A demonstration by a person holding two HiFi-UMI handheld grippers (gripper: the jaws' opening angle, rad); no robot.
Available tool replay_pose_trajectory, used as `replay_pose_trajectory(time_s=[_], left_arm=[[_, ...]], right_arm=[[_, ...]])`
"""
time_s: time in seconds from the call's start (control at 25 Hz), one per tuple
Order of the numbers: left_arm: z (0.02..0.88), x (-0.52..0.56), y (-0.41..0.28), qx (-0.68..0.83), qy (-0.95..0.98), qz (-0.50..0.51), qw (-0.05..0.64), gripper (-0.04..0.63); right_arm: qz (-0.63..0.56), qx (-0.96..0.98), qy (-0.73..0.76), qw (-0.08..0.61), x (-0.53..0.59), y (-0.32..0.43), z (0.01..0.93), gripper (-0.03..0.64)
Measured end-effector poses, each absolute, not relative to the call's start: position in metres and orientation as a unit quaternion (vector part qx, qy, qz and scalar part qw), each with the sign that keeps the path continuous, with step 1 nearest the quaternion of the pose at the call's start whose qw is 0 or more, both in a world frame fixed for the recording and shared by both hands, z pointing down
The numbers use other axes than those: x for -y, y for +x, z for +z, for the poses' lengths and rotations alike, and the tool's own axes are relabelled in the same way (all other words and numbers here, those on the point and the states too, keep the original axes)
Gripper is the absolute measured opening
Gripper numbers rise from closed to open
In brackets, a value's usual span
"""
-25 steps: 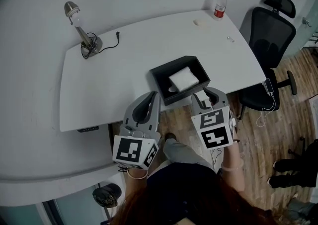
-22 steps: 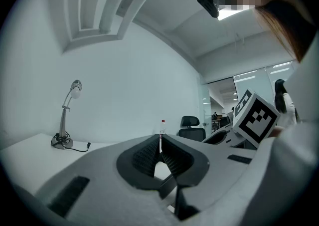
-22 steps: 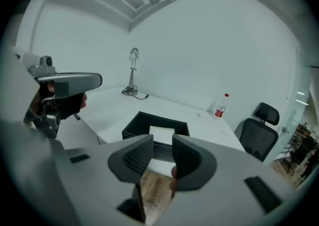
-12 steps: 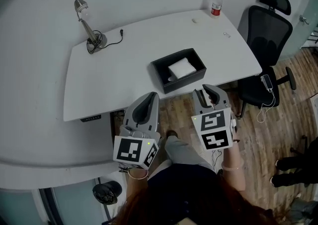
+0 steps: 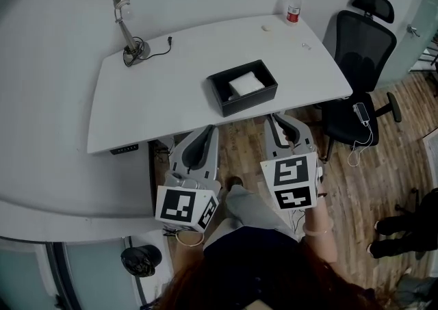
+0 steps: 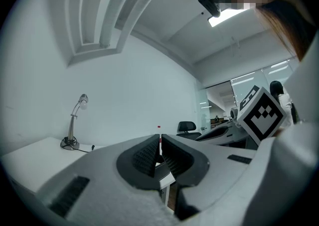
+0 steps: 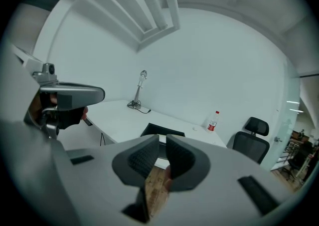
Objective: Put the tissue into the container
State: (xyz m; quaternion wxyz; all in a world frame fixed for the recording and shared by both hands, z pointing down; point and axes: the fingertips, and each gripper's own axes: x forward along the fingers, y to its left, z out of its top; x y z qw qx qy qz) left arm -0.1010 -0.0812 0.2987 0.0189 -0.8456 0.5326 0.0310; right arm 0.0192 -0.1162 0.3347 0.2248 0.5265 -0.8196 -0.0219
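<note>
White tissue (image 5: 246,85) in container (image 5: 246,100), far frm closing, empty R tongs (image 5: 279,121).

Tissue (image 5: 246,85) in container (image 5: 220,95) on desk (image 5: 157,96), lamp (image 5: 127,28) back-L.

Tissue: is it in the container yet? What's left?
Done: the tissue lies inside the black container on the table. In hand: nothing. The left gripper is shut and empty, the right gripper is closing with nothing between its jaws, and both are short of the table edge. Left: nothing visible.
</note>
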Motion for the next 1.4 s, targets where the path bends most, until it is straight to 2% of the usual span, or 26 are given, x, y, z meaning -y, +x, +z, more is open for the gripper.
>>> replay_pose_trajectory(time_s=[0.56,1.4], left_arm=[[0.294,0.051,-0.083,-0.527,-0.848,0.044,0.026,0.032],[0.281,0.004,-0.014,-0.557,-0.829,0.027,0.039,0.032]], right_arm=[[-0.051,0.825,0.535,0.174,0.076,0.025,0.311,0.023],[-0.029,0.868,0.490,0.074,0.025,0.084,0.281,0.020]])
